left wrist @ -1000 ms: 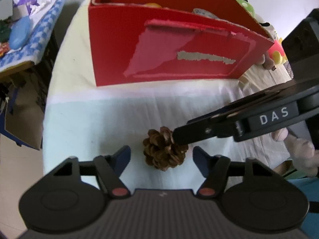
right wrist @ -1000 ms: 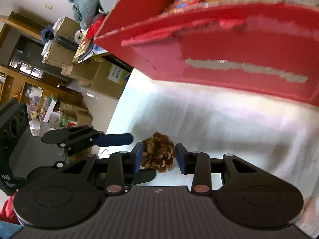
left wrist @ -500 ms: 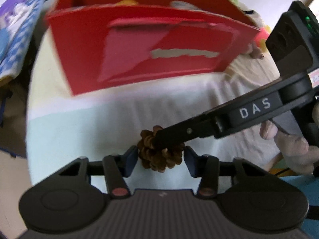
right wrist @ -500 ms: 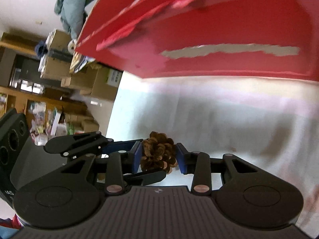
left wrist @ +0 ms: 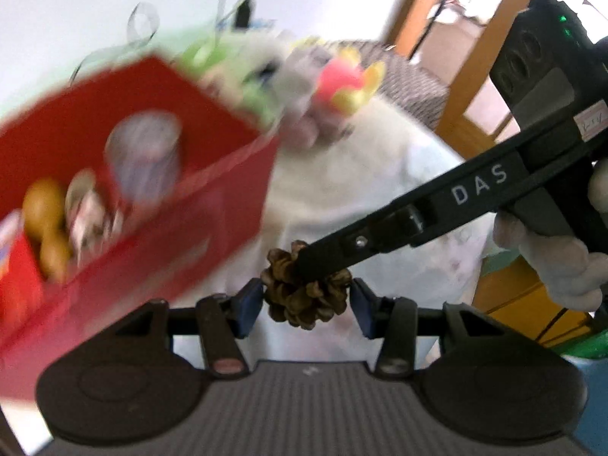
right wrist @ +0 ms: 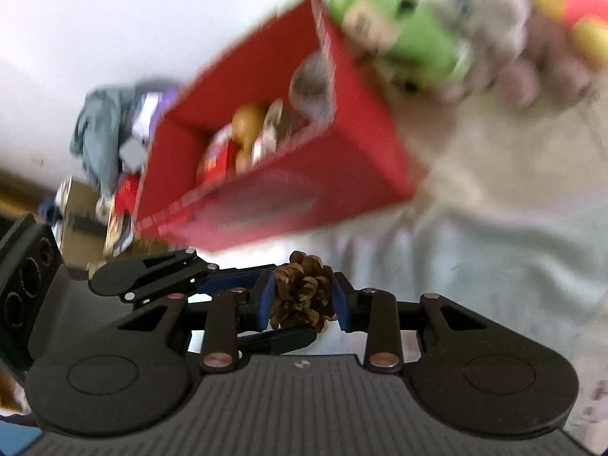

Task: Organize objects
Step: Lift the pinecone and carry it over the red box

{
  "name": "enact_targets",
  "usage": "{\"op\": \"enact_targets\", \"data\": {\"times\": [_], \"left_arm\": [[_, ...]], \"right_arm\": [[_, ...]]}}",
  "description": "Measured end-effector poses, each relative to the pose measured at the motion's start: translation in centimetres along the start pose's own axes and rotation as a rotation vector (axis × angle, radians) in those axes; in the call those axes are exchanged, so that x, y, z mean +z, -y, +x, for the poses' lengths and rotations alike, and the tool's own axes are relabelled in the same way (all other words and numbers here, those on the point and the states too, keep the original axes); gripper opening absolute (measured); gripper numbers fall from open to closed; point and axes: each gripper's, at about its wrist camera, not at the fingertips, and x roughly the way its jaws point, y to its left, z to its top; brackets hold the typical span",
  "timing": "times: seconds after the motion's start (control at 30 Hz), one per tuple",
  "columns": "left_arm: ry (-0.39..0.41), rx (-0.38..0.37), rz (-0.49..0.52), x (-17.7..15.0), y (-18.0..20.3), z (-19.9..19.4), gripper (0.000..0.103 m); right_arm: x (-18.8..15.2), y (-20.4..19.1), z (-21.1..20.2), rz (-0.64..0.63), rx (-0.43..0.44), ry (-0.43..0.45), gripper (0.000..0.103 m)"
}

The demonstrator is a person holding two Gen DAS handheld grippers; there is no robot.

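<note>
A brown pinecone [left wrist: 304, 296] [right wrist: 302, 292] hangs in the air above the pale tablecloth [right wrist: 494, 247], gripped from two sides at once. My left gripper [left wrist: 306, 306] has its blue pads pressed on the cone's flanks. Crosswise to it, my right gripper [right wrist: 303, 300] is shut on the same cone; one of its black fingers [left wrist: 380, 235] lies over the cone's top in the left wrist view. The open red cardboard box [left wrist: 133, 250] [right wrist: 285, 197] stands just beyond and to the left, blurred. It holds a yellow gourd [left wrist: 45, 224], a pale roll [left wrist: 148, 159] and other small things.
Soft toys [left wrist: 266, 76] [right wrist: 410, 19] in green, white and pink sit behind the box's right end. A person's hand [left wrist: 551, 258] grips the right tool at the right edge. A wooden frame [left wrist: 475, 76] rises behind the table, and clutter [right wrist: 102, 133] lies beyond the table's left side.
Both grippers closed on the pinecone and lifted it off the cloth. Both views have swung and rolled, so the inside of the box and the soft toys now show.
</note>
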Motion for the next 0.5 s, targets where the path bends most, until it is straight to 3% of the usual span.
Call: {"op": "enact_targets", "data": {"times": [0.17,0.27,0.37,0.5], "left_arm": [[0.12,-0.007,0.054,4.3,0.7,-1.9,0.049],[0.175,0.029,0.065,6.5,0.0,-2.8,0.049],[0.211,0.077,0.051,7.6,-1.4,-3.7,0.049],[0.192,0.083,-0.035,8.2,-5.8,-2.7,0.049]], "right_arm": [[2.5,-1.7,-3.4,-0.059,-0.009,0.15,0.035],[4.8,-3.5,-3.2,-0.118,0.001,0.195,0.035],[7.1,-5.4,-1.9,-0.197,0.002,0.204,0.034],[9.7,-7.5,2.0,-0.303,-0.053,0.128,0.033]]}}
